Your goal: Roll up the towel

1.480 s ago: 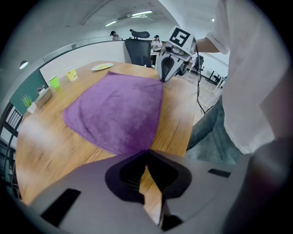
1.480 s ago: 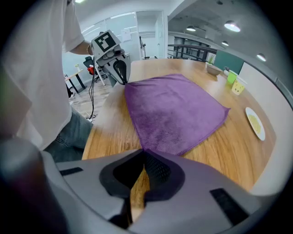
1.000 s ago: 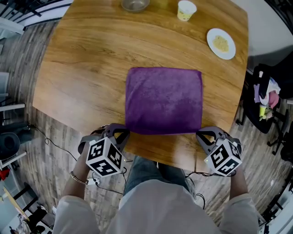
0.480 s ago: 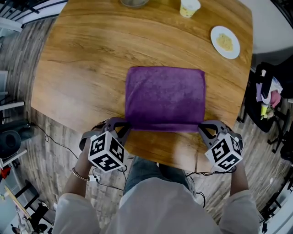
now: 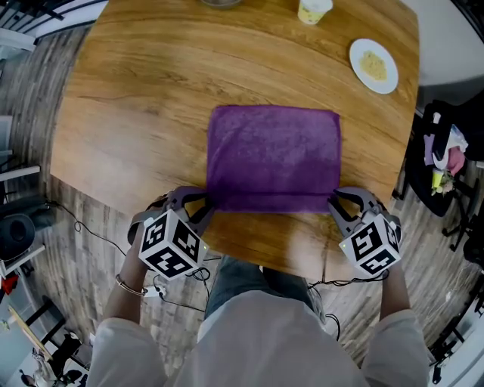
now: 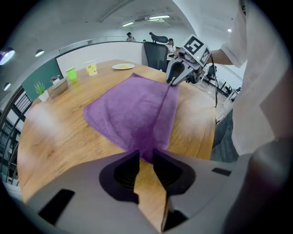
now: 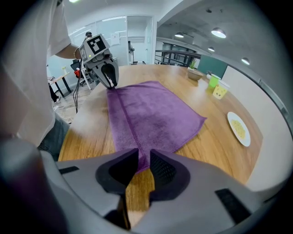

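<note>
A purple towel [image 5: 274, 155] lies flat on the wooden table [image 5: 136, 113], with a narrow strip of its near edge folded over onto itself. My left gripper [image 5: 203, 205] stands at the near left corner of that fold and my right gripper [image 5: 338, 204] at the near right corner. Both pairs of jaws have just been opening. In the left gripper view the towel [image 6: 132, 109] ends in a corner lying loose between the parted jaws of the left gripper [image 6: 145, 157]. The right gripper view shows the same: the towel [image 7: 151, 109] has its corner in the gap of the right gripper [image 7: 143, 157].
A white plate with food [image 5: 373, 66] and a pale cup [image 5: 314, 10] stand at the far right of the table. The table's near edge runs just below both grippers. A dark chair with bags [image 5: 446, 159] stands off the right side.
Both grippers have moved a little away from me, carrying the towel's near edge with them. That edge now lies folded over on the towel as a narrow strip.
</note>
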### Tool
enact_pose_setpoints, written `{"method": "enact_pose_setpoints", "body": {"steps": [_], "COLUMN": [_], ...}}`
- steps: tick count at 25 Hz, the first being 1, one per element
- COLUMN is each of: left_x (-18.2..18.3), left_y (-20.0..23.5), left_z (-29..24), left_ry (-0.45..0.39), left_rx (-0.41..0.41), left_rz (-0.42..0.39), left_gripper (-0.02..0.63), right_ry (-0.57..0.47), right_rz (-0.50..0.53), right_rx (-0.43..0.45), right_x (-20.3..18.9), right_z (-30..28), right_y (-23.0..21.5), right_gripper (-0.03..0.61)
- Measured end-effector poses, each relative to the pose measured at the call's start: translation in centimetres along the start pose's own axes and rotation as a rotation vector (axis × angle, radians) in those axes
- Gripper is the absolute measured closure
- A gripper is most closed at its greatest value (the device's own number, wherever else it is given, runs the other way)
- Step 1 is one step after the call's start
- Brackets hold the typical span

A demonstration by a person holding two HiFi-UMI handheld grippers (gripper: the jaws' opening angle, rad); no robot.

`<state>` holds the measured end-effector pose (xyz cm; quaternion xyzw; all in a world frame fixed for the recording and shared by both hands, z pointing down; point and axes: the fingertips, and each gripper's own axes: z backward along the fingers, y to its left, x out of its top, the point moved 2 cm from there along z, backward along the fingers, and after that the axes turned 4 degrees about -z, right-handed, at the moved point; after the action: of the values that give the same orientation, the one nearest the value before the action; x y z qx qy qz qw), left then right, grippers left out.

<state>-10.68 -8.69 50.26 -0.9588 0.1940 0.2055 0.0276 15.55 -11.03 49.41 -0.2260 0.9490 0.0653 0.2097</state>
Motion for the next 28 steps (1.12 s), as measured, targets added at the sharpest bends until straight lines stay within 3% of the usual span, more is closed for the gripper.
{"method": "enact_pose_setpoints", "body": {"steps": [3, 10, 15, 22, 28], "left_x": [0.0, 1.1, 0.7, -0.3, -0.5], "left_y": [-0.1, -3.9, -4.7, -3.8, -3.7], "left_z": [0.9, 1.5, 0.1, -0.8, -1.0], "left_ry": [-0.009, -0.025, -0.003, 0.026, 0.014], "left_rx": [0.022, -0.022, 0.0, 0.021, 0.025], "left_rz": [-0.011, -0.148, -0.208, -0.236, -0.26], "left_gripper": [0.509, 0.511, 0.515, 0.524, 0.547], "right_ry": [-0.016, -0.004, 0.024, 0.077, 0.071], "right_rz": [0.006, 0.086, 0.152, 0.228, 0.235], "right_rx": [-0.016, 0.051, 0.044, 0.038, 0.028], "right_x": [0.2, -0.4, -1.3, -2.4, -2.4], "right_z": [0.8, 2.4, 1.4, -0.2, -0.4], "right_y": [0.0, 3.3, 4.0, 4.0, 4.0], "right_gripper": [0.488, 0.5, 0.508, 0.514, 0.528]}}
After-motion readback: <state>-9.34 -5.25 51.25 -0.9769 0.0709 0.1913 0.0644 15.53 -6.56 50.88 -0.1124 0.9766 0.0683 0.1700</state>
